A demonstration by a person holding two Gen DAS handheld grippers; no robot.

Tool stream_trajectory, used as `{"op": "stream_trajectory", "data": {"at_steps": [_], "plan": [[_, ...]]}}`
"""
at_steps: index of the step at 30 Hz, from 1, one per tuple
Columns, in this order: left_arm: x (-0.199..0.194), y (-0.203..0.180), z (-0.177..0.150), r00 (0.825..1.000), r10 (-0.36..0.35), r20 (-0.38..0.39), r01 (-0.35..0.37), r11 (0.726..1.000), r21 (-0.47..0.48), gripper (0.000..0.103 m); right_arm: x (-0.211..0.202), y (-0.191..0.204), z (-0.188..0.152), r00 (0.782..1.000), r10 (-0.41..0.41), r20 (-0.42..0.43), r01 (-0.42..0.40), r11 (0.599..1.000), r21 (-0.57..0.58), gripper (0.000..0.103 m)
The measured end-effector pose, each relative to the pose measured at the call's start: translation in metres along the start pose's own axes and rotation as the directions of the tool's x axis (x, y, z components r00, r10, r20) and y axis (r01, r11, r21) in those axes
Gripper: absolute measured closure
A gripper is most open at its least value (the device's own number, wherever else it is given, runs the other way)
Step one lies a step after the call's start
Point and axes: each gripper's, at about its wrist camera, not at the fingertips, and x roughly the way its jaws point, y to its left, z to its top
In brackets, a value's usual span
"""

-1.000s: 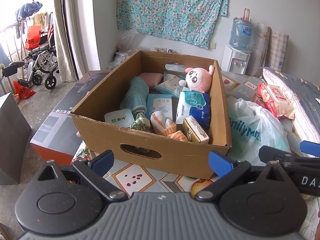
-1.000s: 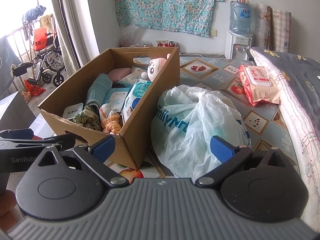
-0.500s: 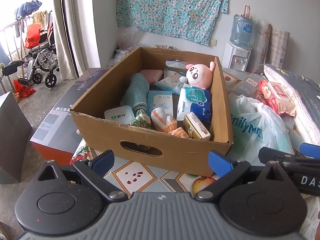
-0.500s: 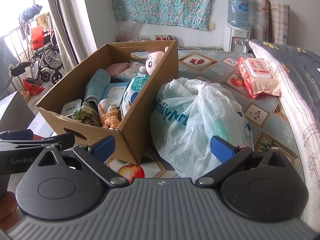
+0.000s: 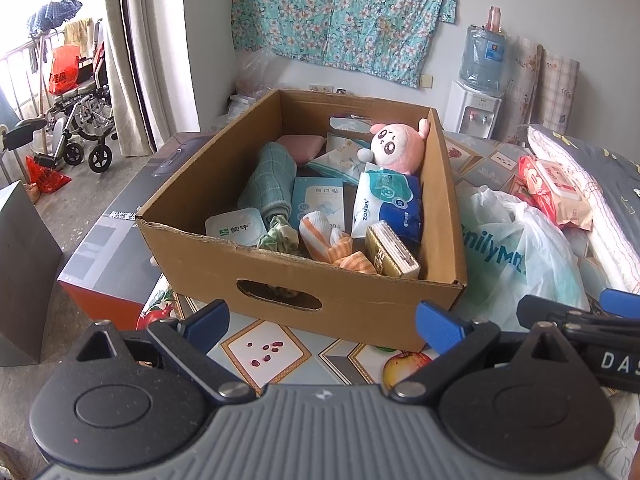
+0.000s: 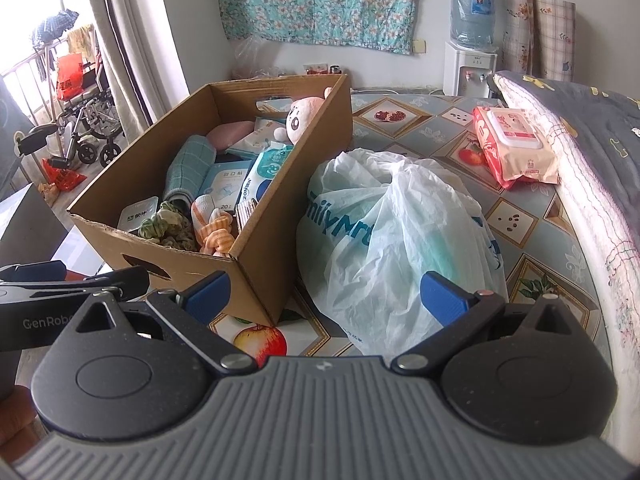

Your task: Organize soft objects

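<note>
Patterned fruit-print matting [image 6: 516, 220] covers the surface that carries everything, with a floral curtain on the wall behind and a water dispenser in the far corner. Toward the mat's left edge sits an open cardboard box [image 5: 352, 300], already packed with soft goods: a pink plush toy [image 5: 394, 148] against the far right wall, a rolled teal towel [image 5: 268, 184] along the left, a blue wipes pack [image 5: 390, 204] in the middle, and an orange striped cloth [image 5: 332, 244] at the near wall. Just beside the box's right wall slumps a white plastic bag [image 6: 392, 240], touching it or nearly so. Farther off, near the mat's right edge against the folded bedding, lies a red wet-wipes pack [image 6: 516, 140].

Both tools hover short of the near edge of the mat. The left gripper [image 5: 322, 320] is spread wide with nothing between its fingers, facing the box front; the right gripper [image 6: 326, 292] is likewise released and empty, aimed at the bag.

Judging by this, a pick is being chosen. The next move likely calls for the right gripper to advance and pinch a bunched fold of the bag, since thin film slips.
</note>
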Motion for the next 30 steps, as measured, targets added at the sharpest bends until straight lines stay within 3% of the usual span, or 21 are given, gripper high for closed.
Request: {"op": "stream_trajectory", "data": {"at_steps": [30], "plan": [[0.0021,-0.0007,0.0008,1.000,-0.003,-0.012,0.003,1.000,-0.003,0.004,0.0041,-0.0010,-0.0018,1.000,-0.003,-0.011,0.003,1.000,0.015,0.001]]}}
